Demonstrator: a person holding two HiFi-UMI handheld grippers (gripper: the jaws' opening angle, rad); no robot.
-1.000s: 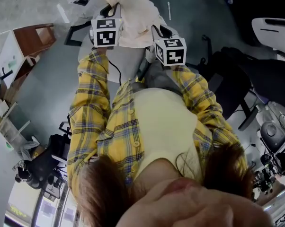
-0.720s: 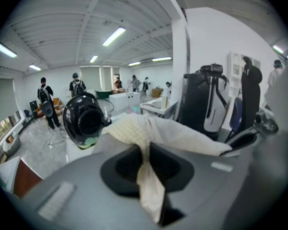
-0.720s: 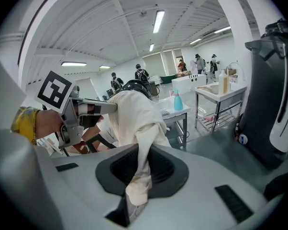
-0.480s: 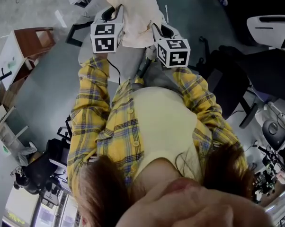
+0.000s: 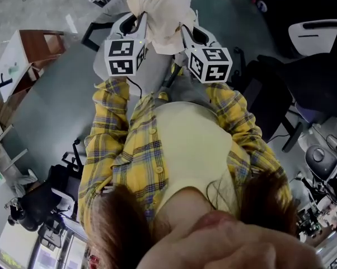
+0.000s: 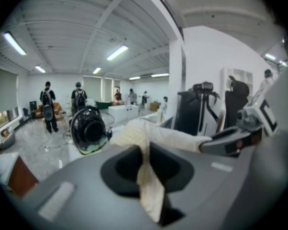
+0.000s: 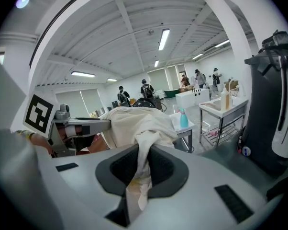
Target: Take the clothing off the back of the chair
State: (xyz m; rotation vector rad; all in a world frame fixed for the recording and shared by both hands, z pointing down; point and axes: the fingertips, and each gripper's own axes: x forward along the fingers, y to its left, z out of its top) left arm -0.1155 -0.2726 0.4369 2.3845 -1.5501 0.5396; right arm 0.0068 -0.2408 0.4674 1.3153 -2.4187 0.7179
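The cream garment (image 5: 157, 7) hangs bunched in the air before the person. The left gripper (image 6: 146, 152) pinches one fold and the right gripper (image 7: 139, 169) another. It looks like the lifting-off step; next, carry it clear with both grips kept tight.

Ceiling strip lights (image 6: 117, 52) are flooding the room evenly, shadows falling soft. Both gripper views are bulging fisheye-style, corners going black; the left one is looking hazier, its near foreground blurring.

Bare grey floor (image 5: 48, 114) lies open leftward — black chair (image 5: 319, 86) crowds the right, wooden cabinet (image 5: 37, 43) far left.
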